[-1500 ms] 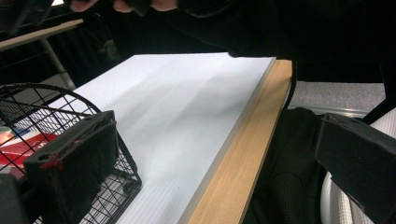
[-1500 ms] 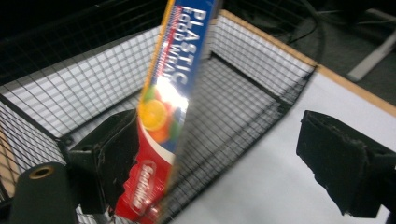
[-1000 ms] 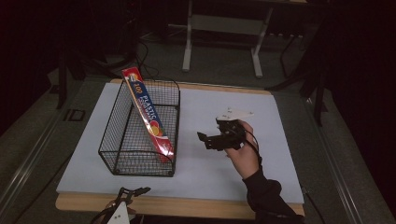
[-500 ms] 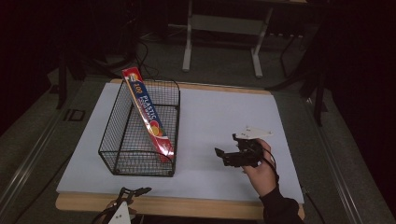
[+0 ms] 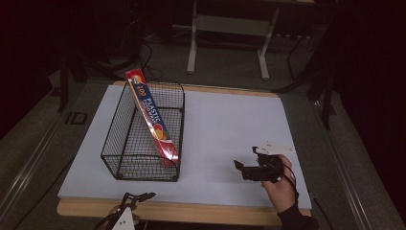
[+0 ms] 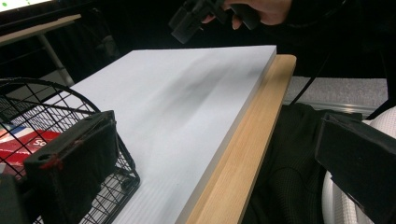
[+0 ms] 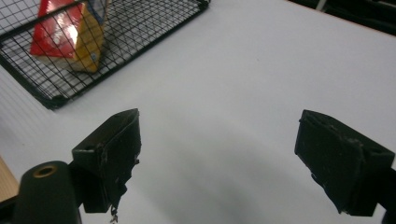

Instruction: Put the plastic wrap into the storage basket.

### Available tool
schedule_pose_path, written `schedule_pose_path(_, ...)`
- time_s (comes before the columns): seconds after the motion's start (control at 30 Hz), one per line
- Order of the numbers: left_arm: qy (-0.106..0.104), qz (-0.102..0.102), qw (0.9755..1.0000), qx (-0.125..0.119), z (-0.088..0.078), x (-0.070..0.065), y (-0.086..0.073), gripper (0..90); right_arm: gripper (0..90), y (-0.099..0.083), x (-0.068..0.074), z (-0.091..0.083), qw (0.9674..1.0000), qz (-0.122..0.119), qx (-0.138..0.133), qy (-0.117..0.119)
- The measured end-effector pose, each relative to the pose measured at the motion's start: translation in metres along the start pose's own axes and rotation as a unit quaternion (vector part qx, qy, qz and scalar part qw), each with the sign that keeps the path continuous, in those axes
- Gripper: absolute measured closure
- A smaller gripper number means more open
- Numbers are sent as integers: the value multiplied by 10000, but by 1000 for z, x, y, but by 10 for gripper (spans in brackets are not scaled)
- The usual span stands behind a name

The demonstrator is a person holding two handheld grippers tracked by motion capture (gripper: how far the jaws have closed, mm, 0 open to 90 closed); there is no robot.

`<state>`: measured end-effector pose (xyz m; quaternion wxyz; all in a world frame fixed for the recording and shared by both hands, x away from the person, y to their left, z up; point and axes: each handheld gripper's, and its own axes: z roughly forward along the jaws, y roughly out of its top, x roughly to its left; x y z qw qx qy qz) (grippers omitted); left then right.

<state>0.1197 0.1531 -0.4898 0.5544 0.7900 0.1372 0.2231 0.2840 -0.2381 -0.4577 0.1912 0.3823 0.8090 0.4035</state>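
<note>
one black wire basket (image 5: 143,139) stands on the left half of the white board (image 5: 225,124) that covers the wooden table (image 5: 191,213), and in it leans one long red and blue box of plastic wrap (image 5: 152,117), its lower end in the basket's near right corner and its upper end poking out over the far left rim. there are two black hand-held grippers. the right gripper (image 5: 243,167) hangs low over the board's near right corner, well apart from the basket, with bare white board between them; the person's right hand (image 5: 280,184) grips it from behind and its jaws point left toward the basket. in the right gripper view the jaws stand wide apart with nothing between them. the left gripper (image 5: 136,197) sits at the table's near edge, just in front of the basket's near side; in the left gripper view its jaws are also spread wide and empty, one of them in front of the basket's corner.
</note>
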Motion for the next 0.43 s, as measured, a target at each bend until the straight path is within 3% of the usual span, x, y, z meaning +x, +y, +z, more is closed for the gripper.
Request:
schedule_pose_path(0.2, -9, 8, 10000, 2, 0, 0, 0, 1, 144, -14, -6, -4, 9999, -2, 28, -125)
schedule_pose_path(0.43, -17, 18, 10000, 12, 0, 0, 0, 1, 145, -15, -7, -6, 9999, -8, -71, -152)
